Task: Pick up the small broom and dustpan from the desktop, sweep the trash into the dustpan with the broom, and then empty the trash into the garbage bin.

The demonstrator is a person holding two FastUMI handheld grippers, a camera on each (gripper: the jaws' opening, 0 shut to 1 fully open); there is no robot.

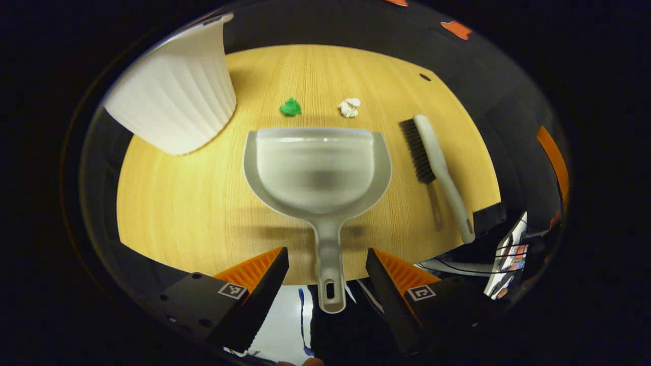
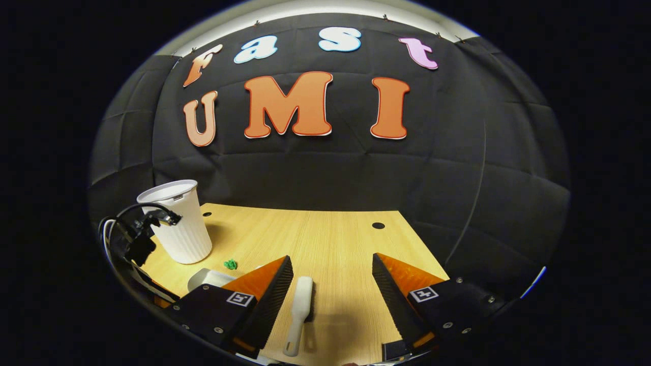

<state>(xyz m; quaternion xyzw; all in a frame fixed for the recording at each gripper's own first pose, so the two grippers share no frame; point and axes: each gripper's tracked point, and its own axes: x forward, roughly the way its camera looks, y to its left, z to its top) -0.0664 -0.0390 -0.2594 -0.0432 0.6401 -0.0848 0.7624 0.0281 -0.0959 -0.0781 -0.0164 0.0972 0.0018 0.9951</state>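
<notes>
both jaws wide open, empty; dustpan (image 1: pixel 318 173) between garbage bin (image 1: pixel 175 94) and broom (image 1: pixel 437 168)

Glossy plastic dustpan (image 1: pixel 320 168) on wood-grain desktop (image 1: pixel 178 203).

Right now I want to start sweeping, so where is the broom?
In the left gripper view the broom lies on the desk, right of the dustpan.
</notes>
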